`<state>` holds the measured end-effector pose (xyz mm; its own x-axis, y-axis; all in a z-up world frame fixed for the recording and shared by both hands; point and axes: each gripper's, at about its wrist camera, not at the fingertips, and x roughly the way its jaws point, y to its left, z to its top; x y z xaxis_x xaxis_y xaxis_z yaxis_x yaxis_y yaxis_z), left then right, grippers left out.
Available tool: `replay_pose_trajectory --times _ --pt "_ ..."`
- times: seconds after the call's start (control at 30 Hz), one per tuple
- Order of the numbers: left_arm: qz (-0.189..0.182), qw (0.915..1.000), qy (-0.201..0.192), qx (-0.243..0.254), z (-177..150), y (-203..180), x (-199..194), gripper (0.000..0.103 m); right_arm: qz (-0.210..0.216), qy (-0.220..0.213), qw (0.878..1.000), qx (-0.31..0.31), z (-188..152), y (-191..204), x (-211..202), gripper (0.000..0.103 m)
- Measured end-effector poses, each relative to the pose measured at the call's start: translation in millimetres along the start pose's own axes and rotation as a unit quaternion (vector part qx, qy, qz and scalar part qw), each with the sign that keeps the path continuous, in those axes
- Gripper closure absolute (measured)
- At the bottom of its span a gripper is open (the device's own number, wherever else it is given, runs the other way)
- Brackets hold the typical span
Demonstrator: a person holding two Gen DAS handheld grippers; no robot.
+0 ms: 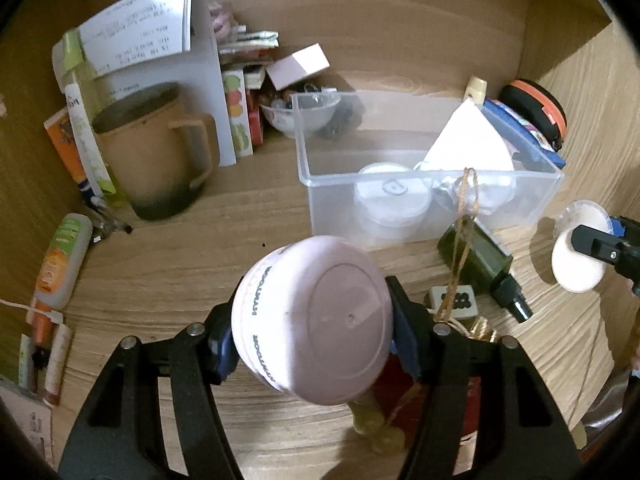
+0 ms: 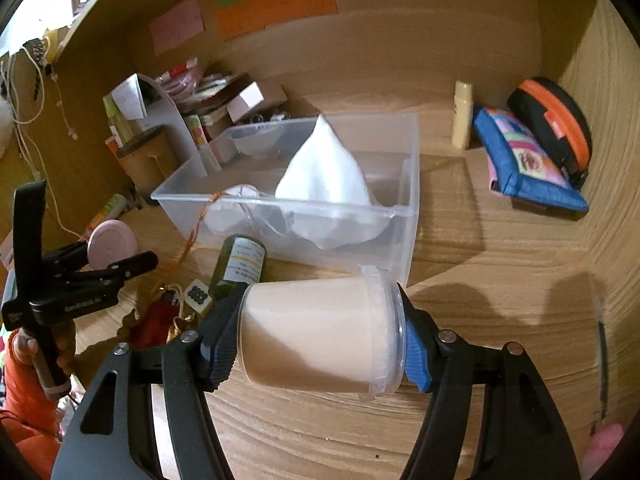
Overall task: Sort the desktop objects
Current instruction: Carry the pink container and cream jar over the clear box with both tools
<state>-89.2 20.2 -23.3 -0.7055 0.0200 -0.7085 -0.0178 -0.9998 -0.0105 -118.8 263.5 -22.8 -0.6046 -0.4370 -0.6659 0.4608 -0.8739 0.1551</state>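
Note:
My left gripper is shut on a round pink jar, held above the desk in front of a clear plastic bin. The pink jar also shows in the right wrist view. My right gripper is shut on a cream-filled clear tub, held on its side; the tub also shows at the right of the left wrist view. The bin holds a white cone-shaped cloth, a white round jar and clear lids.
A dark green bottle with twine lies in front of the bin beside a mahjong tile and a red pouch. A brown mug, papers and tubes stand left. A blue pouch and black-orange case lie right.

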Motion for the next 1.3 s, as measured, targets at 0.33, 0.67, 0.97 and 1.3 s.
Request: replay_pose_trajectory --times 0.33,0.67,0.97,1.3 --pt "0.018 0.9993 -0.033 0.005 15.3 1.1 -22.6 0.040 0.008 -0.037 0.999 -0.006 17.8 -2.4 -33.6 0.039" --pt "0.009 0.9977 -0.067 0.007 42.8 1.9 -39.9 0.040 0.002 -0.077 0.997 -0.005 38.4 -10.2 -60.3 0.039" --pt "-0.022 0.9968 -0.076 0.003 74.1 -1.1 -36.7 0.040 0.003 -0.103 0.995 -0.016 59.6 -13.0 -65.5 0.039" --pt "-0.042 0.9966 -0.071 0.010 104.7 -8.8 -20.5 0.040 0.012 -0.103 0.994 -0.041 89.3 -7.4 -39.8 0.040"
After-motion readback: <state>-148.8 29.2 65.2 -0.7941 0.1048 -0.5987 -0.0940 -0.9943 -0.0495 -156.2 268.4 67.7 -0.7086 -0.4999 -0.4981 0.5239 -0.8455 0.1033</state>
